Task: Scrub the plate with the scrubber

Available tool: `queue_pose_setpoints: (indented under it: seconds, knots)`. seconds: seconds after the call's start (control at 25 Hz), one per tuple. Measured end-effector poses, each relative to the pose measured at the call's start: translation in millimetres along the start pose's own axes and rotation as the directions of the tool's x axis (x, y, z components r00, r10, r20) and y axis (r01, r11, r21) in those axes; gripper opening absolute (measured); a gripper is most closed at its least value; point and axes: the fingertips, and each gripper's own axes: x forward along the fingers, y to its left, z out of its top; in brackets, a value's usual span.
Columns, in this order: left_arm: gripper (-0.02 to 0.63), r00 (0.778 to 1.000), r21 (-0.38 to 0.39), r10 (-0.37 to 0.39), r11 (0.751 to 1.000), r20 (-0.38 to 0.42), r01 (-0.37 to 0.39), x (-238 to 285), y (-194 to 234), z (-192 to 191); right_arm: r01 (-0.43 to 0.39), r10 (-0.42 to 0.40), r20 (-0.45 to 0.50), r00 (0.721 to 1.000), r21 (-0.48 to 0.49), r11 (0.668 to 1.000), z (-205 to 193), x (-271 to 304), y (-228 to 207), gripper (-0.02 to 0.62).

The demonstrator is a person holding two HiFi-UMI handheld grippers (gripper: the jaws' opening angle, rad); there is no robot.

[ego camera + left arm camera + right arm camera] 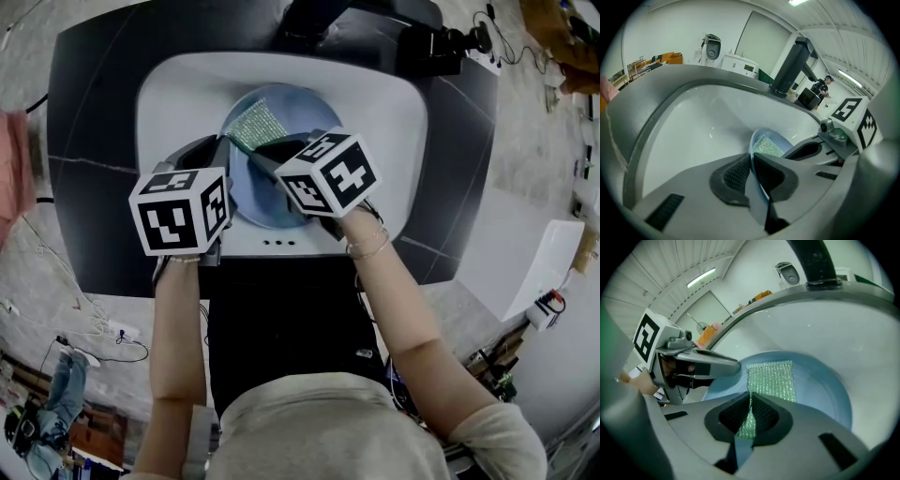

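Pinching left: the left claw has its dark ribbed pads pressed onto the thin rim of the plate, and the edge runs right between them.
Pinching right: the right claw is clamped on the near edge of the scrubber, with a narrow strip of it squeezed between the pads.
Plate: round, pale blue and smooth with a shallow raised lip. In the head view it lies in the middle of the frame, inside the basin.
Scrubber: a green rectangle with a glittery woven mesh. It lies flat on the plate's face, towards the plate's upper left in the head view.
Basin: glossy white with softly rounded corners, sunk into the dark matt bench.
Tap: a dark, angular column standing behind the basin's far rim, in the upper right of the left gripper view.
Claw bodies: grey moulded plastic. Each carries a white cube printed with black square markers, the left and the right, both at centre frame in the head view.
Meeting point: both claws sit close together over the plate's lower edge in the head view.
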Motion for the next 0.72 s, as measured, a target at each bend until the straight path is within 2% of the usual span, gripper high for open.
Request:
queue_pose_setpoints:
  seconds: [0.32, 0.72]
  knots:
    - [0.040, 1.000, -0.008, -0.014, 1.000, -0.009, 0.014, 1, 0, -1, 0.070, -0.072, 0.018, 0.997, 0.069, 0.995, 2, -12, -37, 0.031]
    - [0.040, 1.000, -0.004, -0.009, 1.000, -0.004, 0.009, 0, 1, 0, 0.122, -0.117, -0.037, 0.992, 0.169, 0.978, -32, -33, -69, 0.031]
